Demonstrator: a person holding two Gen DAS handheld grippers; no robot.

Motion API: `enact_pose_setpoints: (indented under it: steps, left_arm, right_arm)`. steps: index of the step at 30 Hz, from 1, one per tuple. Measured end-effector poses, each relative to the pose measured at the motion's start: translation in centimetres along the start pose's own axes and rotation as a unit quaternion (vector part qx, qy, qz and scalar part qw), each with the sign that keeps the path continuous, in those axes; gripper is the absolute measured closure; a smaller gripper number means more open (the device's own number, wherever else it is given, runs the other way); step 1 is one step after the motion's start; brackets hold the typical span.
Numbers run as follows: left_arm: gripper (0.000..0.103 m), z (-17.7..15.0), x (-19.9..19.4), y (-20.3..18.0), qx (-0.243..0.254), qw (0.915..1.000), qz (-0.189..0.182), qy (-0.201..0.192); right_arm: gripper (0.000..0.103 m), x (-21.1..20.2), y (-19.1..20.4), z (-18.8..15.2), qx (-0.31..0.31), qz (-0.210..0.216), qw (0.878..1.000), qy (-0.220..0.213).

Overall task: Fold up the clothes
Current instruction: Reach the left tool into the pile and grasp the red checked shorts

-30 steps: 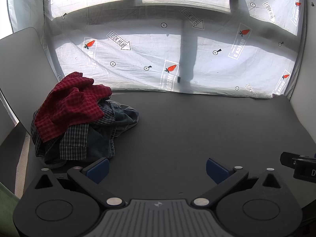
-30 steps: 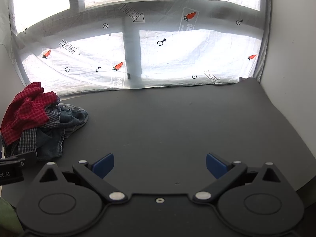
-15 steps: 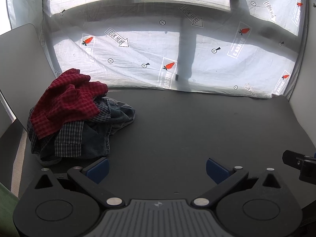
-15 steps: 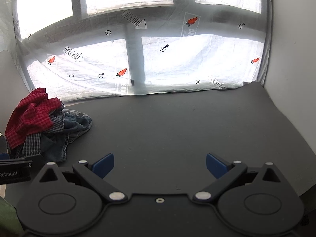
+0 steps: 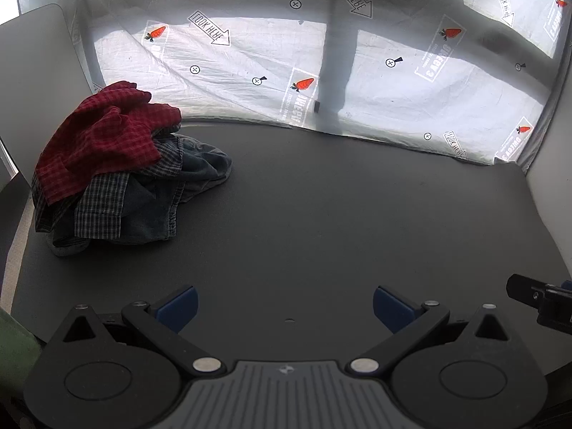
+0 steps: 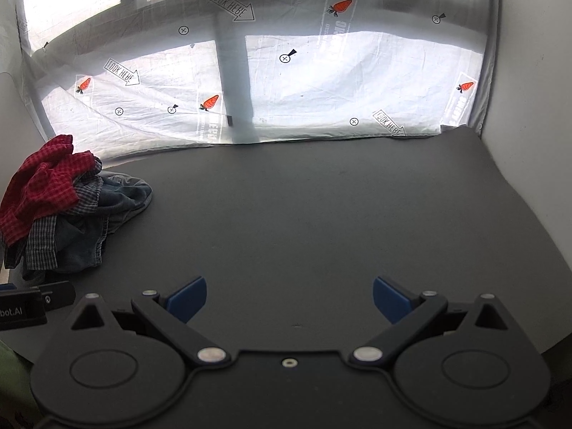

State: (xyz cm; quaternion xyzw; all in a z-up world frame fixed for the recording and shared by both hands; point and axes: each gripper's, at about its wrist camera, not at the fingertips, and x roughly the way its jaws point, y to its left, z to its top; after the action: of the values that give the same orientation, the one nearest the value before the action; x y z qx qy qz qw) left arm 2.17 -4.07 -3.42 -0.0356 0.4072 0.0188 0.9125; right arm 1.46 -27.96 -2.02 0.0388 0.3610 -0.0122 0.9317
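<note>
- Clothes (image 5: 118,175) lie heaped at the left middle of the left wrist frame, on the dark table (image 5: 321,214): a red checked shirt (image 5: 96,143) on top, a dark plaid shirt (image 5: 100,207) under it, and a denim piece (image 5: 200,168) trailing right. The same heap sits at the left edge of the right wrist frame.
- Left gripper (image 5: 284,302) spread wide and empty at the lower centre, well apart from the heap.
- Right gripper (image 6: 289,298) likewise wide and empty.
- Risk: the garments look tangled, so a pinch on the red shirt may drag the plaid one along; a bite into several layers would cause it.
- Risk: the heap sits near the table's left edge, so a pull leftward could spill it off.
- Writing: the plastic sheet (image 5: 393,82) behind carries "LOOK HERE" arrows, mirrored, and carrot logos; the smaller print beside them is unreadable.
- Lettering ending "bot.AI" shows at the left edge of the right wrist frame.
</note>
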Motion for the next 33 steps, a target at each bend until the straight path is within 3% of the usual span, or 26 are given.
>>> enact_pose_setpoints:
  steps: [8, 11, 16, 19, 22, 23, 24, 29, 31, 33]
  left_arm:
    - [0.002, 2.6, 3.6, 2.8, 0.007, 0.9999, 0.007, -0.007]
    - [0.007, 4.0, 5.5, 4.7, 0.023, 0.9991, 0.028, -0.023]
    - [0.023, 6.7, 8.7, 8.4, 0.041, 0.9952, 0.075, -0.049]
    - [0.040, 8.4, 10.9, 10.9, 0.042, 0.9919, 0.102, -0.063]
    - [0.063, 10.6, 13.1, 13.6, 0.032, 0.9889, 0.127, -0.071]
    - [0.082, 10.9, 13.7, 14.4, 0.027, 0.9885, 0.130, -0.072]
    - [0.094, 11.3, 14.3, 15.3, 0.017, 0.9882, 0.134, -0.071]
    - [0.087, 13.4, 17.0, 18.8, -0.026, 0.9811, 0.173, -0.083]
    - [0.069, 14.3, 18.0, 20.0, -0.040, 0.9766, 0.191, -0.090]
    - [0.034, 15.2, 19.0, 21.2, -0.046, 0.9717, 0.208, -0.102]
  right_arm:
    - [0.003, 4.0, 4.2, 1.8, -0.011, 0.010, 1.000, -0.006]
    - [0.003, 5.7, 6.4, 2.8, -0.011, 0.007, 1.000, -0.013]
    - [0.003, 8.7, 9.6, 4.4, -0.007, -0.001, 1.000, -0.011]
    - [0.003, 10.2, 11.2, 5.2, -0.002, -0.009, 1.000, -0.010]
    - [0.003, 12.0, 12.5, 5.9, 0.010, -0.015, 1.000, -0.003]
    - [0.003, 12.5, 12.9, 6.1, 0.012, -0.016, 1.000, 0.000]
    - [0.003, 13.0, 13.3, 6.3, 0.012, -0.016, 1.000, 0.001]
    - [0.003, 15.6, 15.6, 7.4, -0.009, -0.021, 1.000, 0.012]
    - [0.003, 16.3, 16.2, 7.8, -0.016, -0.017, 1.000, 0.021]
    - [0.003, 16.8, 16.7, 8.0, -0.022, -0.014, 0.999, 0.027]
